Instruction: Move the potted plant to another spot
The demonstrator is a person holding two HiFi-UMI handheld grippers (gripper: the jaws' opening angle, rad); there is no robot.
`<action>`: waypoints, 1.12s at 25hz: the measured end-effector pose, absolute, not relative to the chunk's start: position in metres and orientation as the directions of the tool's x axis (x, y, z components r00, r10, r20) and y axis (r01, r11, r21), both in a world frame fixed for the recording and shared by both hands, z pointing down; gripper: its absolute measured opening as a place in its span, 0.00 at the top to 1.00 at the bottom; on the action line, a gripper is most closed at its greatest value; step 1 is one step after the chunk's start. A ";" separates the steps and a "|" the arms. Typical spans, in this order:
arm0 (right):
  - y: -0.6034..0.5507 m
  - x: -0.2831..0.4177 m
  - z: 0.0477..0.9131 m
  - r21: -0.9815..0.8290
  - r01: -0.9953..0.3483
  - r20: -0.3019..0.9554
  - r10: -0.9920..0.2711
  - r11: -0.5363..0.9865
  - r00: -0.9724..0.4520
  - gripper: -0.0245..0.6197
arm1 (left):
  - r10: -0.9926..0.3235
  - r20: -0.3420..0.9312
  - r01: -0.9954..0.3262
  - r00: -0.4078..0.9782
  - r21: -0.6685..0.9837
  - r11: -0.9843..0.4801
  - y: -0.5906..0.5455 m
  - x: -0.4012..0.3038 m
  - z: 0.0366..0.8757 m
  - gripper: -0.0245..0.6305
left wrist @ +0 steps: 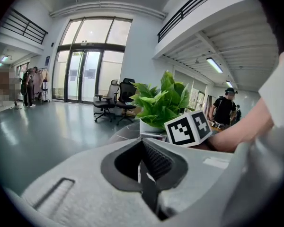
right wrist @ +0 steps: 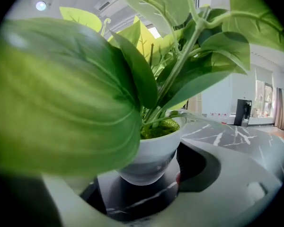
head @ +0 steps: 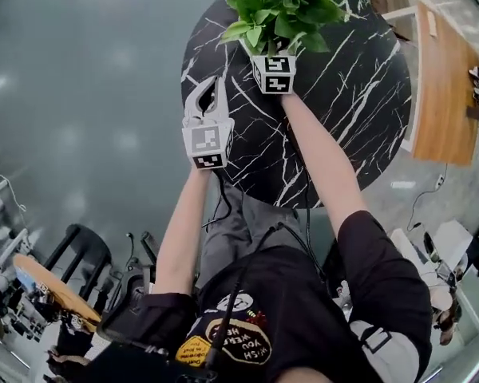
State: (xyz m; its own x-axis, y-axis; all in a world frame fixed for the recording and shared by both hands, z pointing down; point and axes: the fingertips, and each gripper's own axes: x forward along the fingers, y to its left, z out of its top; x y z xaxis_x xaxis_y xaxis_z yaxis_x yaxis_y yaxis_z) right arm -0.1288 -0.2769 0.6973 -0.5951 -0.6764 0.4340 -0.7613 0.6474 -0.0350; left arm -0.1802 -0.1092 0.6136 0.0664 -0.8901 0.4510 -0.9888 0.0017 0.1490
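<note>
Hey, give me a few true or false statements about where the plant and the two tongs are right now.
1. The potted plant stands on a black marble table. True.
2. The left tongs grip the pot. False: they are shut and empty, over the table's edge.
3. The pot is white. True.
4. The right tongs are far from the plant. False: their jaws stand around the pot.
</note>
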 end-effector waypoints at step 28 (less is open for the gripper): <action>-0.083 -0.077 0.478 -0.151 -0.709 0.392 -0.617 0.689 -0.683 0.96 | -0.931 0.359 -0.989 0.062 0.148 -0.009 -0.043 -0.155 0.451 0.96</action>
State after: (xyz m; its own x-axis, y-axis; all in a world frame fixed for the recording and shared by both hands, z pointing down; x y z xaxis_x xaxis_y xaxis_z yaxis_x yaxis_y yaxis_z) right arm -0.0771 -0.0831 0.4780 -0.6827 -0.6166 0.3920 -0.7090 0.6888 -0.1513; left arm -0.1552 -0.0432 0.4510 0.0623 -0.9312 0.3591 -0.9889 -0.0090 0.1484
